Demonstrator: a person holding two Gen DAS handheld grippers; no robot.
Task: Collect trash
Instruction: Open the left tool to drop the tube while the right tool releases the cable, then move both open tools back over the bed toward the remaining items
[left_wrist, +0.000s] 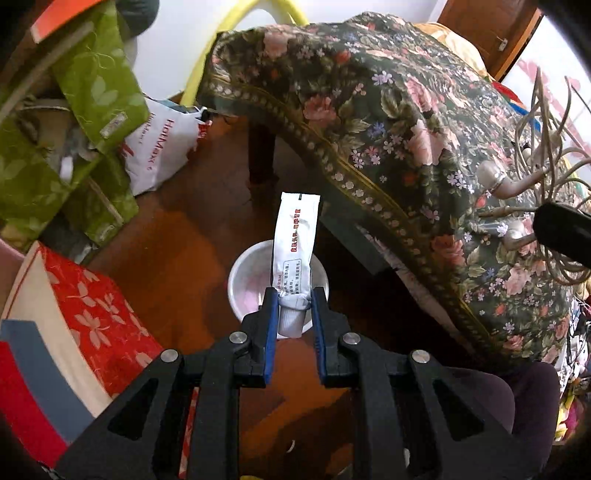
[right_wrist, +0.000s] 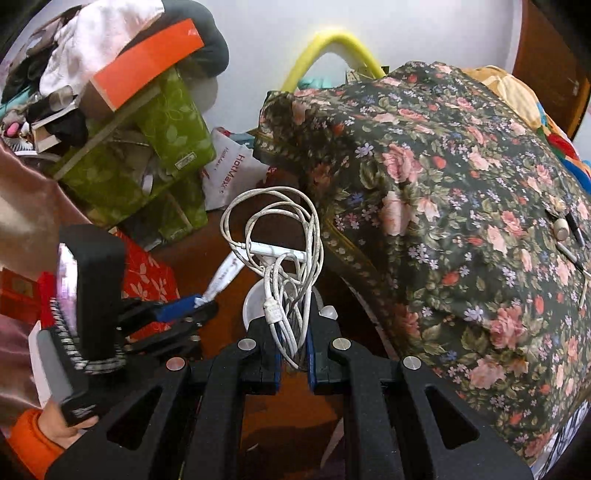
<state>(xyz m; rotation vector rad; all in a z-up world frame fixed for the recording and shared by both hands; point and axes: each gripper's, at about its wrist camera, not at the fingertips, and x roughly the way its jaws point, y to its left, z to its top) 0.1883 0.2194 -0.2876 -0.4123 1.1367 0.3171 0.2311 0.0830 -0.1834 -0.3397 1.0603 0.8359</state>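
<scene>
the white bin (right_wrist: 255, 302) is mostly hidden behind the cable bundle (right_wrist: 284, 266); tube (left_wrist: 293, 251) print unreadable.

Bare wood floor (left_wrist: 177, 236) lies open around the white cup (left_wrist: 242, 280) — hemmed by the floral-draped table (left_wrist: 406, 122) on the right, green boxes (left_wrist: 96, 81) and red box (left_wrist: 92, 306) left.

**Count of things in view**

Two claws: the left claw (left_wrist: 293, 301) and the right claw (right_wrist: 294, 325). One white ointment tube (left_wrist: 294, 245). One tangled white cable bundle (right_wrist: 280, 258). One white cup (left_wrist: 245, 280). One floral cloth (left_wrist: 406, 122). One white HotMax bag (left_wrist: 162, 147). One yellow hoop (right_wrist: 340, 44).
</scene>
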